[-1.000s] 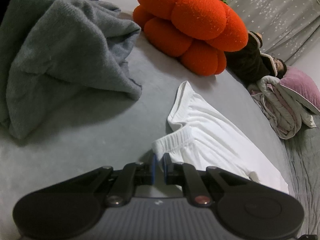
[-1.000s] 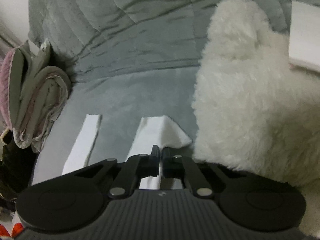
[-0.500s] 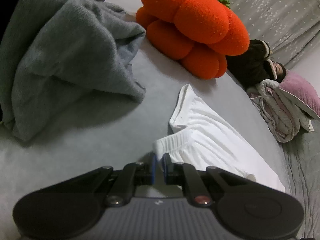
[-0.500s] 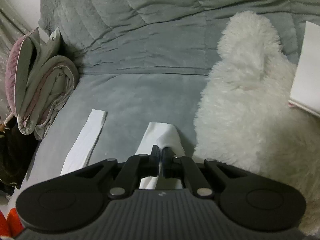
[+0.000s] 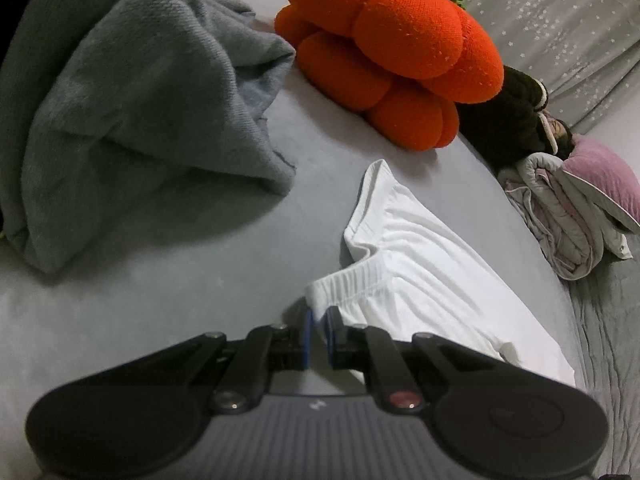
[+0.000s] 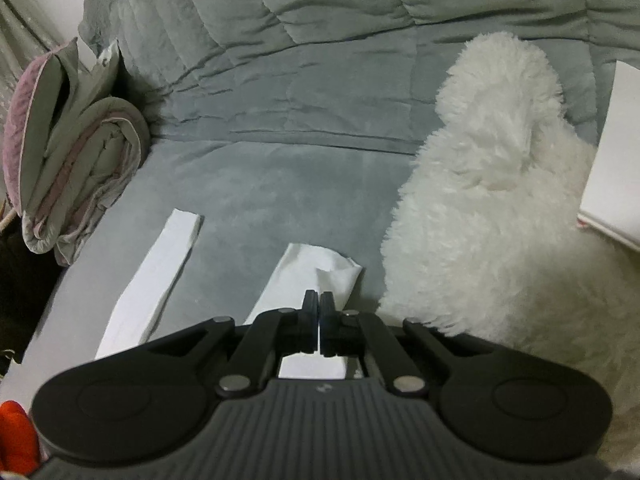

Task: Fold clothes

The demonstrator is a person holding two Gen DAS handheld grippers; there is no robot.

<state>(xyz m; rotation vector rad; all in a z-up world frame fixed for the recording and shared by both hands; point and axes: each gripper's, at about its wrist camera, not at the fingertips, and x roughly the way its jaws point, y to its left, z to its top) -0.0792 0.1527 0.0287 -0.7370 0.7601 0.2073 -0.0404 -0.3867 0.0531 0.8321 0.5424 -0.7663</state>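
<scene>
A pair of white trousers (image 5: 420, 276) lies stretched over the grey bed surface (image 5: 160, 300). My left gripper (image 5: 318, 316) is shut on the corner of the ribbed waistband, which sits pinched between its blue pads. In the right wrist view the two legs run away from me: one leg (image 6: 160, 268) lies flat at the left, the other leg (image 6: 316, 268) ends right at my right gripper (image 6: 319, 300). That gripper is shut, with the hem's thin cloth puckered up at its tips.
A crumpled grey sweater (image 5: 132, 100) lies left of the trousers and an orange pumpkin cushion (image 5: 392, 52) behind them. A folded pink-grey quilt (image 6: 68, 160) stands at the far left, a white fluffy heap (image 6: 500, 220) close on the right. A quilted grey cover (image 6: 320, 60) rises behind.
The right wrist view has rolled and the held leg's end has flopped back out to the right. The left gripper keeps its hold on the waistband with barely any shift.
</scene>
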